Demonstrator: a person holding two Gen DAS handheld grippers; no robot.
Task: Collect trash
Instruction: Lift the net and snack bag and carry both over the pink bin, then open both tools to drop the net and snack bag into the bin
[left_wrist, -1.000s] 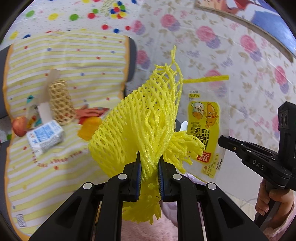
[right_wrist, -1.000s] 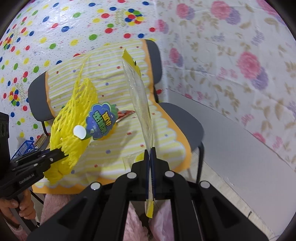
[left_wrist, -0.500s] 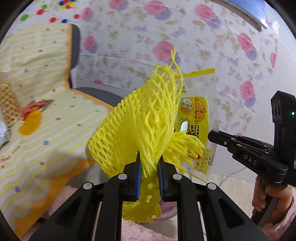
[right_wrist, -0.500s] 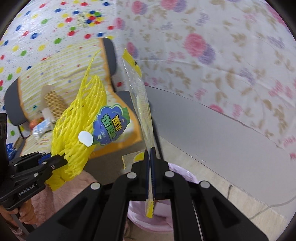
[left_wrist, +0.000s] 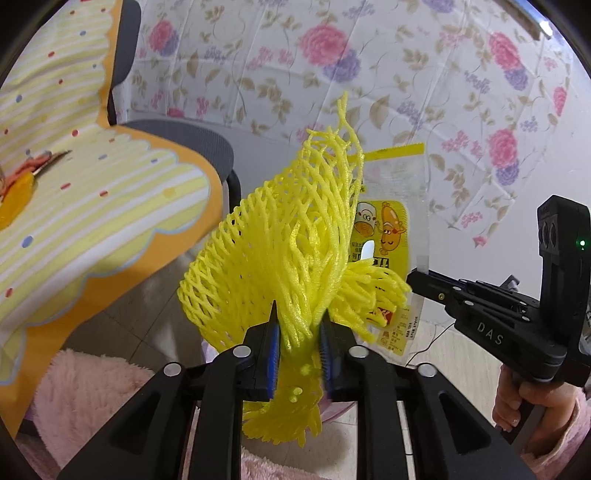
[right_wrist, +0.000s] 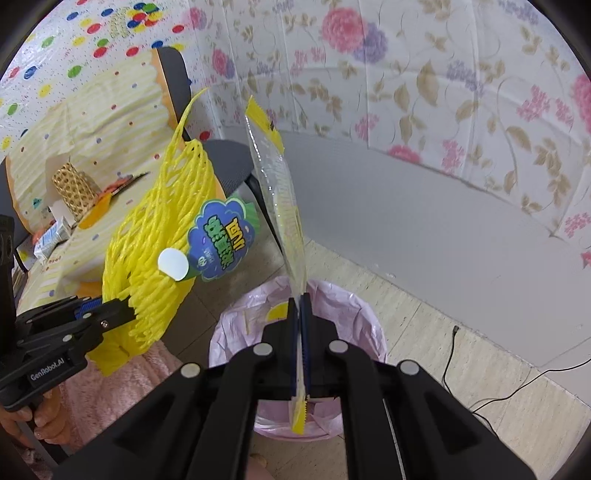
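**Ana:** Right, left wrist view first. What has the left gripper (left_wrist: 298, 325) got?

**Ben:** Its two fingers are pinched tight on a yellow foam net (left_wrist: 291, 251), which fans up and out above the blue pads, with a tuft hanging below them. Behind the net hangs a clear snack wrapper (left_wrist: 391, 236) with a yellow cartoon label, and the right gripper (left_wrist: 415, 282) reaches in from the right edge to its lower part.

**Ana:** And to the left?

**Ben:** A chair (left_wrist: 184, 140) draped with a striped yellow cloth (left_wrist: 92, 206).

**Ana:** Now the right wrist view.

**Ben:** The right gripper (right_wrist: 300, 306) is closed flat on the wrapper (right_wrist: 280, 192), seen edge-on and standing tall between the fingers. Directly beneath sits a bin with a pink liner (right_wrist: 362, 325). The left gripper (right_wrist: 127, 306) comes in from the left, gripping the net (right_wrist: 159, 251), which carries a green and blue label (right_wrist: 221, 240); net and wrapper hang above the bin's left rim and its middle.
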